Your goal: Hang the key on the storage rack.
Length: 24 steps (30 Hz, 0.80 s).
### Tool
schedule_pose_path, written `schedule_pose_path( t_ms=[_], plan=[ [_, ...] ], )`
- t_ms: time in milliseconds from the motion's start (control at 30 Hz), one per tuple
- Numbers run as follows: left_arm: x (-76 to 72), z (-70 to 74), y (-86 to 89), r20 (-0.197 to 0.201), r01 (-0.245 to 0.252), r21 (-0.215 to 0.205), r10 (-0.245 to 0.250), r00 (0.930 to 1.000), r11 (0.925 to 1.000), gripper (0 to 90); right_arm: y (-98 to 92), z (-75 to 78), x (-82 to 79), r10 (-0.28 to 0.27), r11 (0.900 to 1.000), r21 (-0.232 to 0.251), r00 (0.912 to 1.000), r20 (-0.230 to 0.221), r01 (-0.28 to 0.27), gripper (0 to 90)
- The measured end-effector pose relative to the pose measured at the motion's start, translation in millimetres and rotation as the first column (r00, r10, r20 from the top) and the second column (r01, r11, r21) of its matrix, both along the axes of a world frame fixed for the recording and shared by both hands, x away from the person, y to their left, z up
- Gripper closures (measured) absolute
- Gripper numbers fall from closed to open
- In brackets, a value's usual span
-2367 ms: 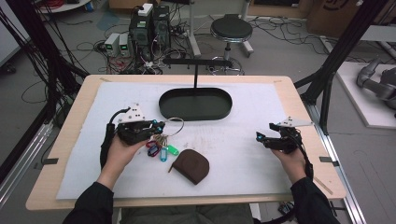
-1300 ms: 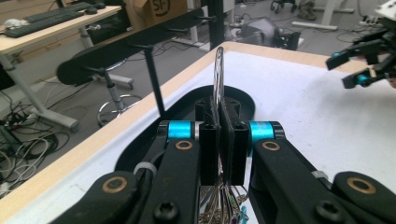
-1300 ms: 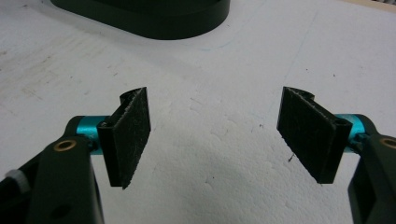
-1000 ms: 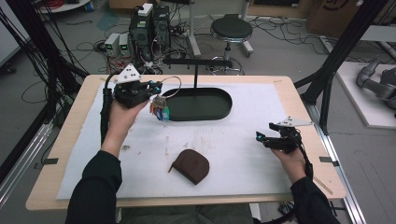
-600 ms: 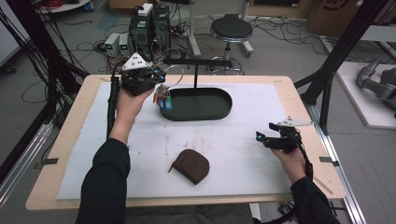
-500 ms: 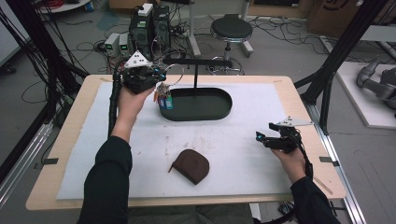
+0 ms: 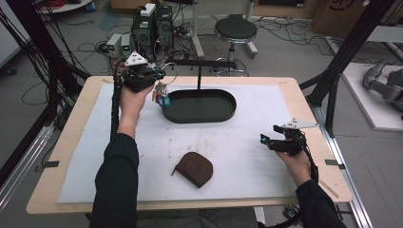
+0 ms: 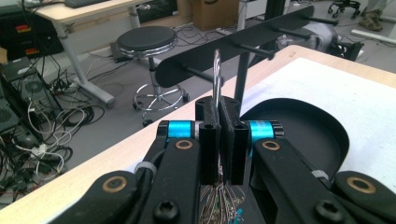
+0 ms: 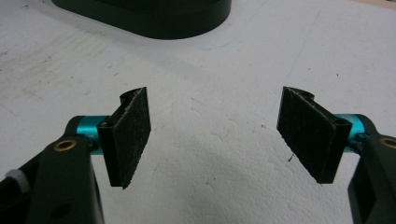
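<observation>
My left gripper [image 7: 159, 76] is raised at the far left of the table, shut on a metal key ring [image 7: 169, 71]. A bunch of keys [image 7: 161, 94] with coloured tags dangles below it. In the left gripper view the ring [image 8: 216, 74] stands up from the closed jaws [image 8: 219, 112], close to a peg of the black hook bar [image 8: 243, 42]. The bar [image 7: 199, 62] rises on a post from an oval black tray [image 7: 223, 114]. My right gripper [image 7: 264, 140] rests low at the right, open, with bare mat between its pads [image 9: 133, 135].
A brown pouch [image 7: 194, 167] lies on the white mat [image 7: 247, 156] near the front middle. The tray's wall [image 9: 149, 21] lies ahead of the right gripper. Beyond the table stand a stool [image 7: 235, 29], computer boxes [image 7: 152, 23] and cables.
My left hand lifted the keys off the mat beside the pouch and carried them away from me, up to the left end of the hook bar. The right hand stayed put.
</observation>
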<state>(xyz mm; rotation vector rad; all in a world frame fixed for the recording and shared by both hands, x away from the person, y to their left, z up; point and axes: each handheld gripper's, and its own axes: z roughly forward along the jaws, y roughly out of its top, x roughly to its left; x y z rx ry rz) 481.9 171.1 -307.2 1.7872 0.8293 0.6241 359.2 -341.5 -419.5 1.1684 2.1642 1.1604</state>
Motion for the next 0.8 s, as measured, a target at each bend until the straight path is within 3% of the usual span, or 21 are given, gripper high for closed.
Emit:
schedule_pose_path(
  t_ms=[800],
  plan=[
    [12.4,-14.8,-3.1,-0.043,-0.044,-0.034,0.043,0.9982,0.9984,86.4,0.1,-0.6,0.7,0.000,1.000,0.001,1.0000,-0.005,0.000,26.6]
  ],
)
